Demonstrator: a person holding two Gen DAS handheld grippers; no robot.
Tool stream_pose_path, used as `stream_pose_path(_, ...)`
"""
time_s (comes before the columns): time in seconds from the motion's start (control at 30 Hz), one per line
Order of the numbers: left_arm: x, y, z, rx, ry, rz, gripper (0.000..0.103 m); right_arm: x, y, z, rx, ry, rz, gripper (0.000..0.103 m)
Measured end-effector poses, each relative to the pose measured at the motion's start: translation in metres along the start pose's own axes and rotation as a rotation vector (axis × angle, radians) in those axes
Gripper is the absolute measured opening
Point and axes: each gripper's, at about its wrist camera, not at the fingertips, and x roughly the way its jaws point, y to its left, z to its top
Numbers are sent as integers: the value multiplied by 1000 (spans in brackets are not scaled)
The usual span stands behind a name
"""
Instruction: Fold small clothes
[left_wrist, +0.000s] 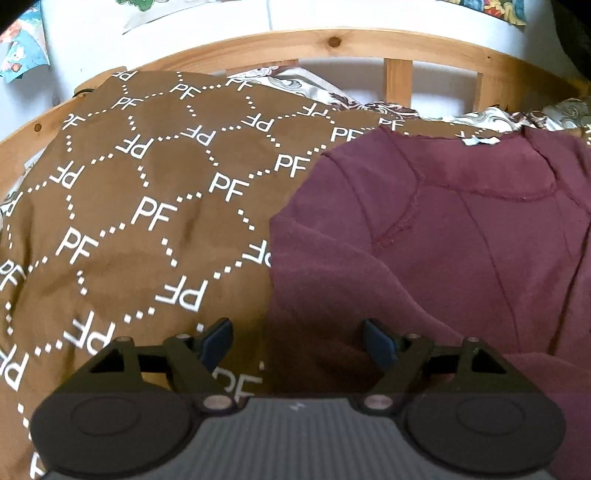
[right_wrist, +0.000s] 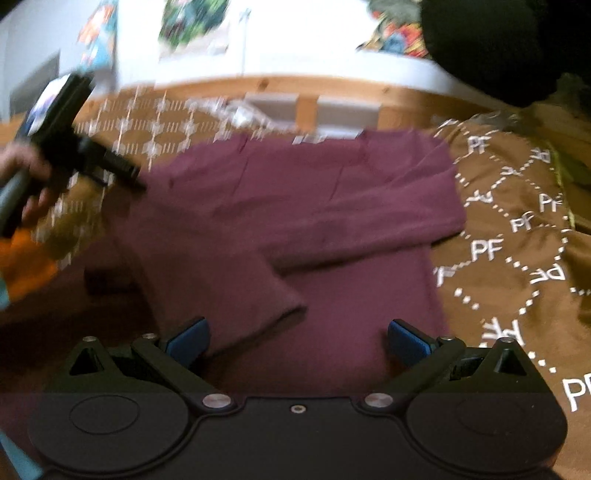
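- A dark red top lies flat on a brown blanket with white "PF" letters, on a bed with a wooden rail.
- One sleeve is folded across the top's front.
- The left gripper is wide open, with nothing in it. It sits over the top's left edge.
- The right gripper is wide open too, and empty. It hangs above the bottom of the top.
- A hand holds the left gripper; that part is blurry, so I can't see much.
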Motion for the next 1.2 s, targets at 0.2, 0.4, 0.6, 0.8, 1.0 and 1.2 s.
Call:
stream_pose_path(0.2,19,1,18,-11,12,28,79,4,-1,-7,25,21,7,102)
stream_pose_path(0.4,41,-8,25,22,-3,73,78,3,1,-9,22,14,5,102)
stream_pose_path(0.6,33,0,24,-51,-17,45,79,3,0,-8,26,15,7,102)
stream_pose_path(0.8,-2,11,-2,-52,-43,8,86,-1,-2,-7,41,4,7,102)
stream_pose_path(1.0,-20,19,-36,60,17,-13,87,-19,-5,-3,77,-74,-29,102)
stream_pose_path(1.2,-27,33,-48,11,40,-11,90,-42,3,2,53,-108,-66,102)
